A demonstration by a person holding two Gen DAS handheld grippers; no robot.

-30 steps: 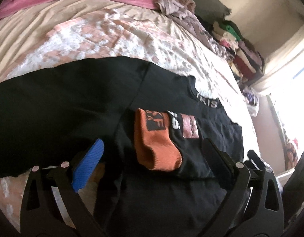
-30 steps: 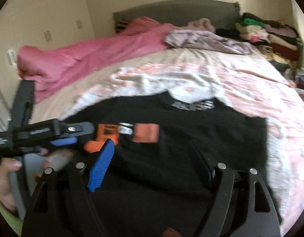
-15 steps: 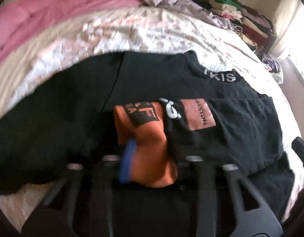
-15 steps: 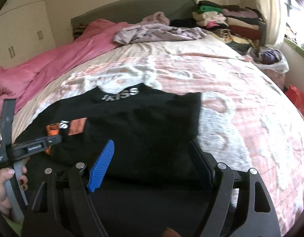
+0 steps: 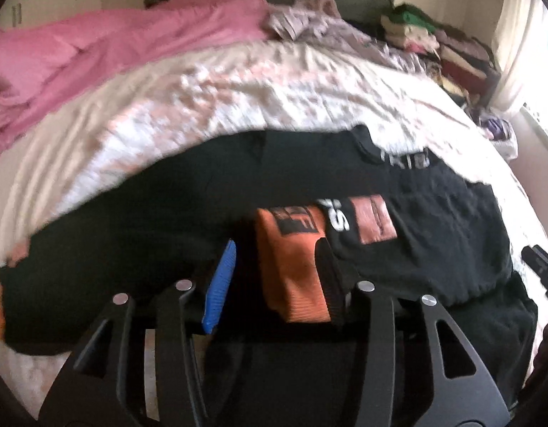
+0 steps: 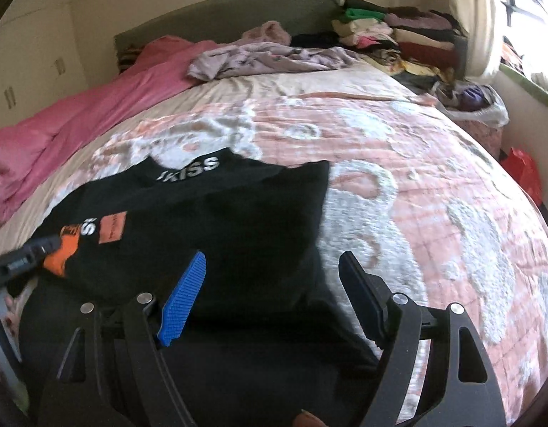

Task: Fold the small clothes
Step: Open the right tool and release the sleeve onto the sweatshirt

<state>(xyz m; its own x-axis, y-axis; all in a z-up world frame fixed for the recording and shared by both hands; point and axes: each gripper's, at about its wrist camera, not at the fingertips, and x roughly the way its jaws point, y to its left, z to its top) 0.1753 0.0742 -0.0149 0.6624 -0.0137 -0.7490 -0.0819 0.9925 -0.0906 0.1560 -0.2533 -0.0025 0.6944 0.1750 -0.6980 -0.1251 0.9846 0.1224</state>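
A black top (image 5: 160, 220) with white collar lettering lies spread on the bed; it also shows in the right wrist view (image 6: 224, 235). One sleeve with an orange cuff (image 5: 291, 267) is folded over its front. My left gripper (image 5: 274, 259) is partly open, its jaws on either side of the orange cuff, not clamped. My right gripper (image 6: 274, 267) is open and empty over the top's right lower part. The left gripper (image 6: 21, 263) appears at the left edge of the right wrist view.
The bed has a pink and white patterned cover (image 6: 416, 178). A pink blanket (image 5: 96, 46) lies along the left, a lilac garment (image 6: 267, 57) near the headboard, stacked folded clothes (image 6: 398, 32) at the far right corner, and a white bag (image 6: 477, 103) beside the bed.
My left gripper has narrowed and come in around the orange cuff. My right gripper has swung right, toward the top's right side, and stays open.
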